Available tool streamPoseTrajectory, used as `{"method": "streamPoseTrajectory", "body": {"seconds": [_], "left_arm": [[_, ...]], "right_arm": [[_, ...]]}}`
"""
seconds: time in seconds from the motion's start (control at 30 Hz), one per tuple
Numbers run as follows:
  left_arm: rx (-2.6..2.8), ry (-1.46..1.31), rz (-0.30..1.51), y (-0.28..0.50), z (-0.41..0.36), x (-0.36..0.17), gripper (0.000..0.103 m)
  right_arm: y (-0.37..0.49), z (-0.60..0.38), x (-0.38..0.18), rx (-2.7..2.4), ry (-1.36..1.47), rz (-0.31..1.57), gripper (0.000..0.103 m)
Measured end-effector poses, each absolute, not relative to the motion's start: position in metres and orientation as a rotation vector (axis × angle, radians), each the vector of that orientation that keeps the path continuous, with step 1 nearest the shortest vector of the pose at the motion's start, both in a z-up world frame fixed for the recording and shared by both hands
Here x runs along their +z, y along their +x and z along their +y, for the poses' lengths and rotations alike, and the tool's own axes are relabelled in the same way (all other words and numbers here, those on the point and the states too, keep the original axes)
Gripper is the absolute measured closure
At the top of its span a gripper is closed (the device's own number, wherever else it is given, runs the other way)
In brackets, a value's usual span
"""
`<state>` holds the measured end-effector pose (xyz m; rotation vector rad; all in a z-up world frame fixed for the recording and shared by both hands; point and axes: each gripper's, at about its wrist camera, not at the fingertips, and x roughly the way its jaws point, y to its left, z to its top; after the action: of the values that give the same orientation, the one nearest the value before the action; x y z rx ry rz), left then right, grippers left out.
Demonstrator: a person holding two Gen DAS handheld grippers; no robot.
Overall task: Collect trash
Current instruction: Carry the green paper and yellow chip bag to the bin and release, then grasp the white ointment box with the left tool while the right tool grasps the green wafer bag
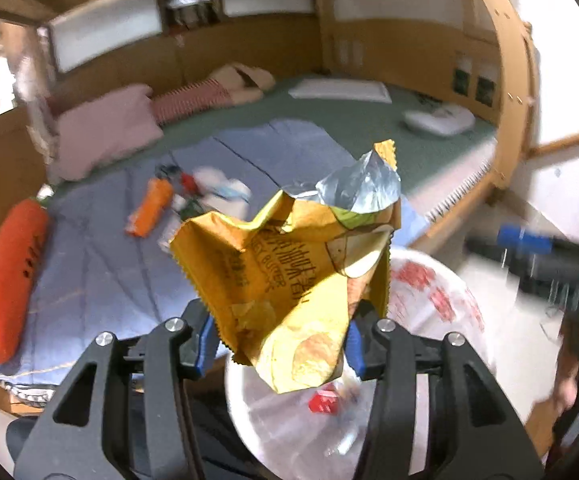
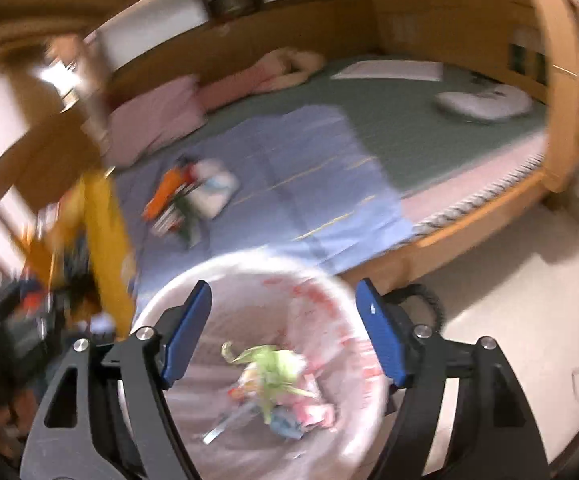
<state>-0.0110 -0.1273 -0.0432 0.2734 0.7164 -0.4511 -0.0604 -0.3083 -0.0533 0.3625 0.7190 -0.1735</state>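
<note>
Left gripper [image 1: 283, 336] clamps crumpled yellow chip bag [image 1: 297, 276] above lined bin [image 1: 429, 280]. Right gripper [image 2: 283, 332] spread wide, nothing between pads, over bin.

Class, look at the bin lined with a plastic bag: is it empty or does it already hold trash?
Not empty. Crumpled wrappers lie at the bottom of the bin.

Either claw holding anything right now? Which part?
Left claw pinches the yellow chip bag at its lower crumpled end. Right claw is open over the bin, holding nothing.
</note>
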Motion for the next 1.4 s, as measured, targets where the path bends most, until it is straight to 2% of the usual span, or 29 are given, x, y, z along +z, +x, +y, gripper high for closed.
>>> {"method": "streamPoseTrajectory", "body": {"seconds": [0.1,0.2,0.3,0.43,0.57,0.7,0.97,1.1,1.23,1.4], "left_arm": [[-0.57,0.267,0.825,-0.008,-0.137,-0.061,0.045],[-0.707,0.251,0.912,-0.012,-0.149,-0.075,0.031],[-0.728,0.272,0.927,-0.014,-0.155,-0.083,0.013],[-0.725,0.267,0.924,-0.008,-0.153,-0.086,0.008],[-0.658,0.246,0.897,0.008,-0.131,-0.083,0.008],[-0.382,0.212,0.862,0.059,-0.083,-0.083,0.008],[0.048,-0.014,0.911,0.217,0.019,-0.121,0.008],[0.007,-0.006,0.896,0.265,0.016,-0.148,0.008],[-0.092,0.186,0.966,0.298,-0.015,-0.187,0.008],[-0.259,0.171,0.971,0.312,-0.032,-0.201,0.008]], "right_arm": [[-0.068,-0.334,-0.054,-0.257,0.398,0.708,0.029],[-0.075,-0.351,-0.053,-0.306,0.419,0.698,0.029],[-0.081,-0.362,-0.051,-0.341,0.437,0.683,0.029],[-0.077,-0.366,-0.051,-0.364,0.43,0.688,0.027],[-0.063,-0.363,-0.051,-0.351,0.431,0.7,0.027],[-0.038,-0.352,-0.048,-0.323,0.387,0.74,0.026],[0.056,-0.305,-0.034,-0.083,0.311,0.83,0.027],[0.1,-0.272,-0.03,-0.025,0.261,0.873,0.027],[0.113,-0.248,-0.029,0.058,0.243,0.872,0.027],[0.13,-0.242,-0.047,0.031,0.241,0.943,0.027]]}}
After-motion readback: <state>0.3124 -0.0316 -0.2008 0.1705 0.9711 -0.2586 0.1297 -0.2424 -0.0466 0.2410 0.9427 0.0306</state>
